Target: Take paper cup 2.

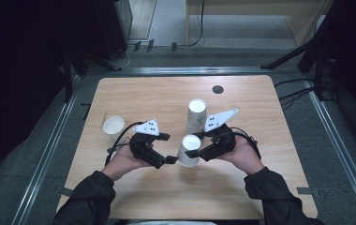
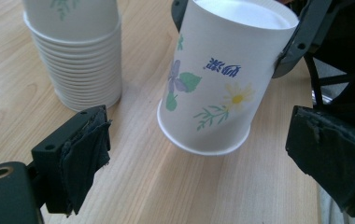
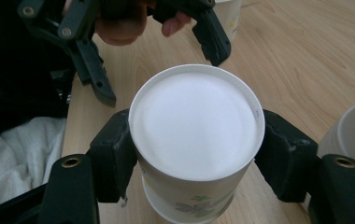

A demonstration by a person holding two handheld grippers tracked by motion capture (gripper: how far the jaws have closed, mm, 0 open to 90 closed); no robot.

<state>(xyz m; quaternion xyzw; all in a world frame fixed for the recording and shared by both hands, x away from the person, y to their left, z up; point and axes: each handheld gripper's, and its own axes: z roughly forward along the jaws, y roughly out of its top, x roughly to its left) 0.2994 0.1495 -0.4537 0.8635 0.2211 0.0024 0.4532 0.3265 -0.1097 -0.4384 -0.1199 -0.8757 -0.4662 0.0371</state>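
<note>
An upside-down white paper cup printed with flowers (image 1: pixel 189 150) sits gripped in the right gripper (image 1: pixel 196 153), whose black padded jaws press its wall from both sides just under the flat upturned base, as the right gripper view shows (image 3: pixel 198 126). In the left gripper view the cup (image 2: pixel 222 74) is tilted, its mouth rim touching the wood on one side and lifted on the other, so its long axis leans off upright. It stands near the middle of the pale wooden table (image 1: pixel 260 187), somewhat toward the person's edge.

The left gripper (image 1: pixel 170 160) is spread wide and holds nothing. Its tips sit just beside the cup on the cup's left, and in its own view the cup lies straight ahead, between and beyond the two pads (image 2: pixel 84 156), apart from both. The left gripper is thus lined up to close across the lower wall near the mouth rim, while the right one has the base end.

A tall stack of upside-down matching paper cups (image 1: pixel 196 115) stands just beyond, toward the far edge. A single upright paper cup (image 1: pixel 113 125) stands well apart near the left edge.
</note>
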